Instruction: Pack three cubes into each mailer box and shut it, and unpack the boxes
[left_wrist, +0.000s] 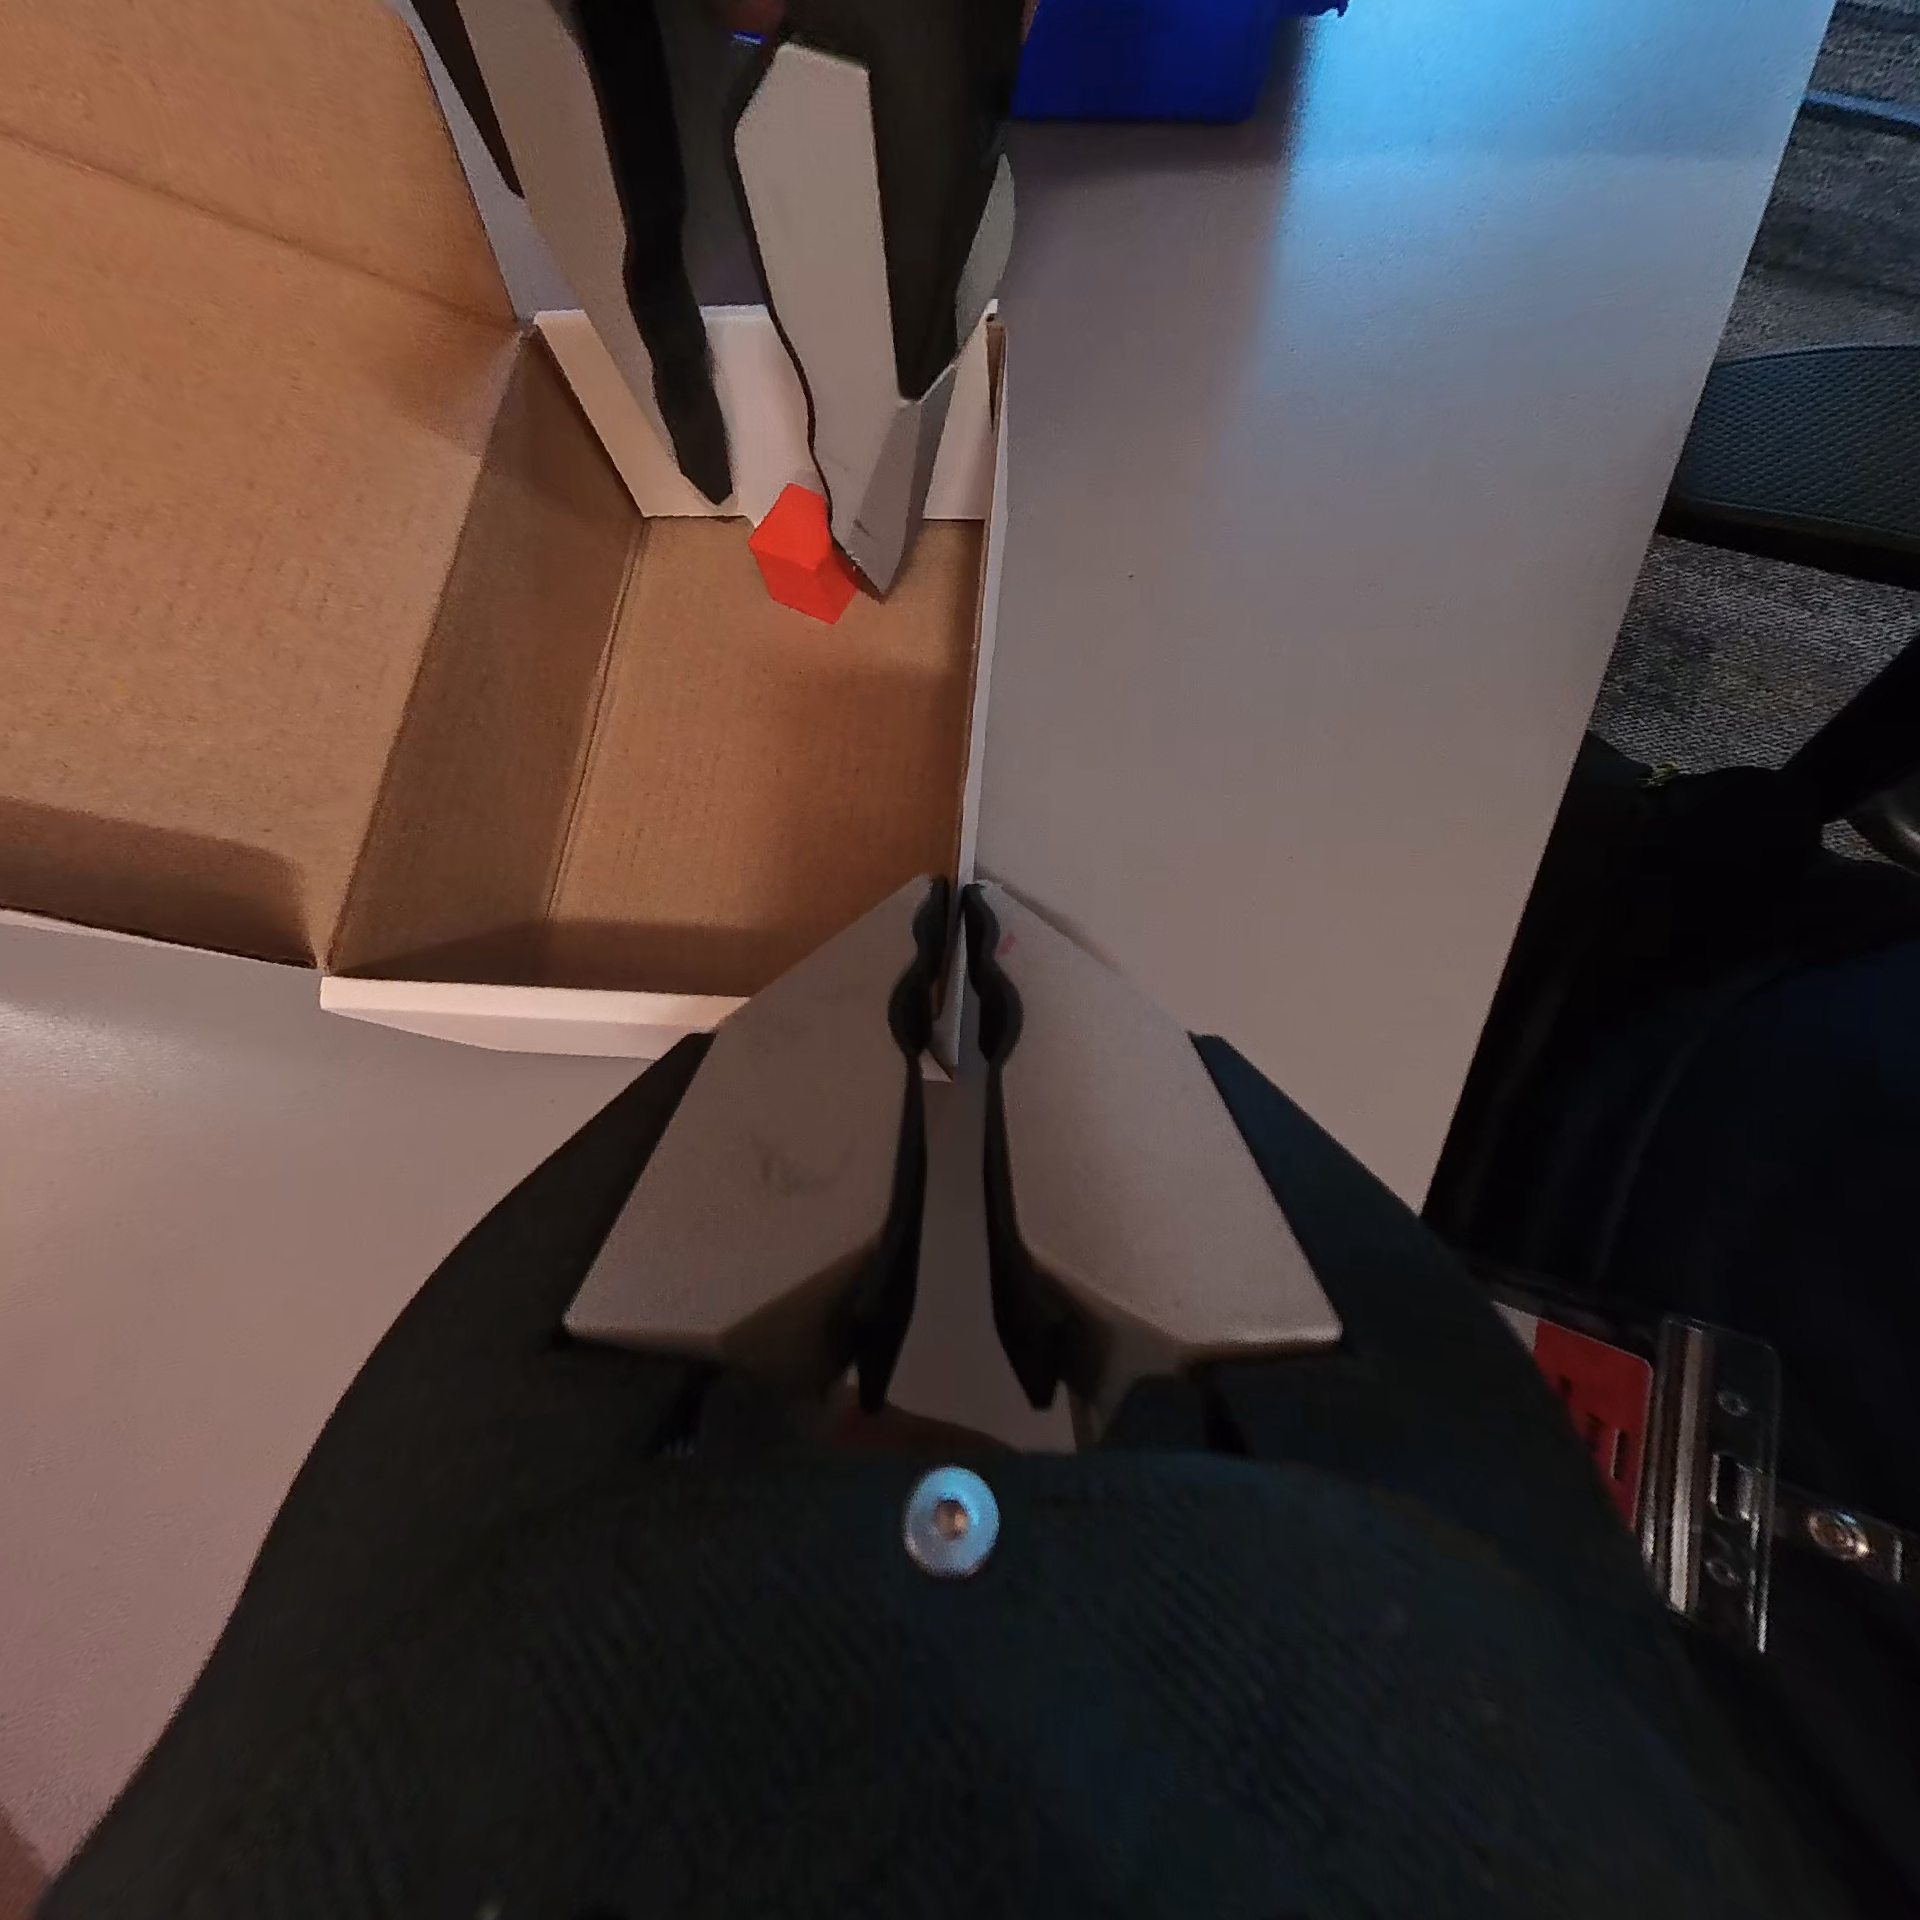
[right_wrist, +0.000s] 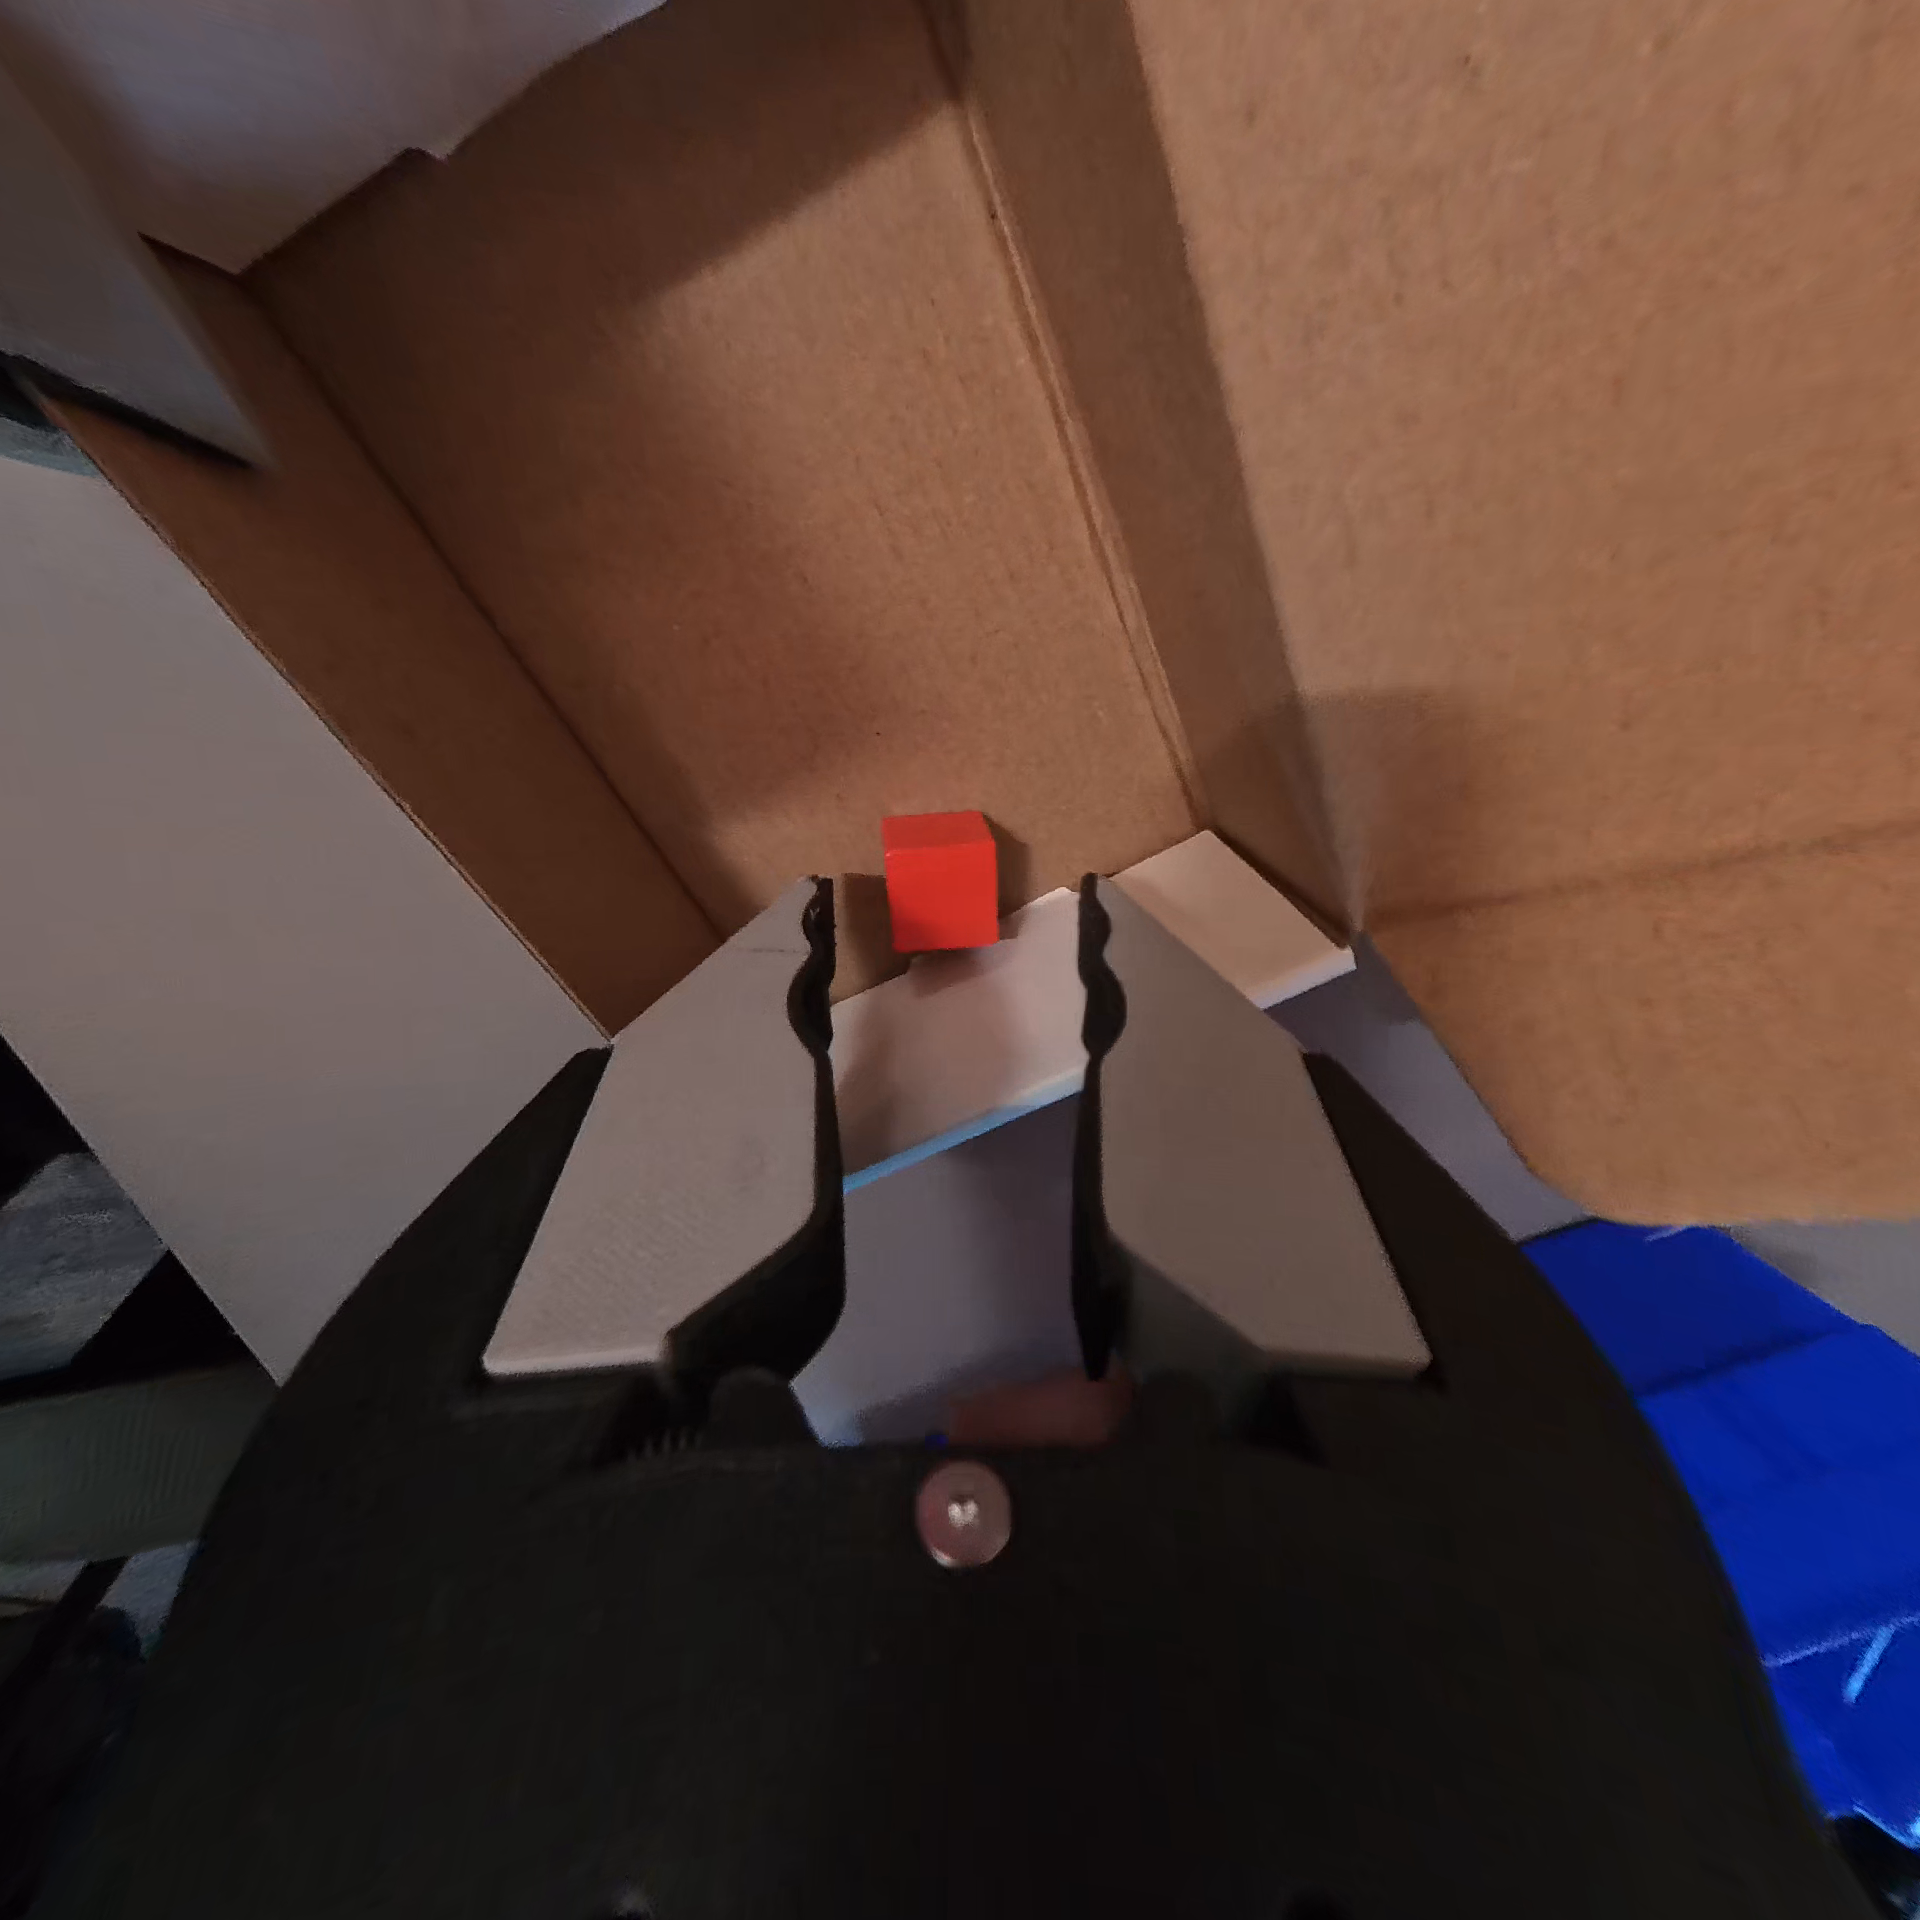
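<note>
Left gripper (left_wrist: 956, 904) fingers clenched on the near wall of the open white-and-brown cardboard mailer box (left_wrist: 644, 1013) on the grey counter (left_wrist: 1299, 623); keep it pinned. Right gripper (right_wrist: 948, 899) fingers released, small red cube (right_wrist: 938, 881) on the box floor just past the tips; straddle it squarely, then close

dim, warm indoor light; bluish glare washes the grey table (left_wrist: 1351, 520) at its far end. soft shadows pool inside the cardboard box (left_wrist: 727, 779). wide-angle bending curves the edges, and both views are slightly blurred.
</note>
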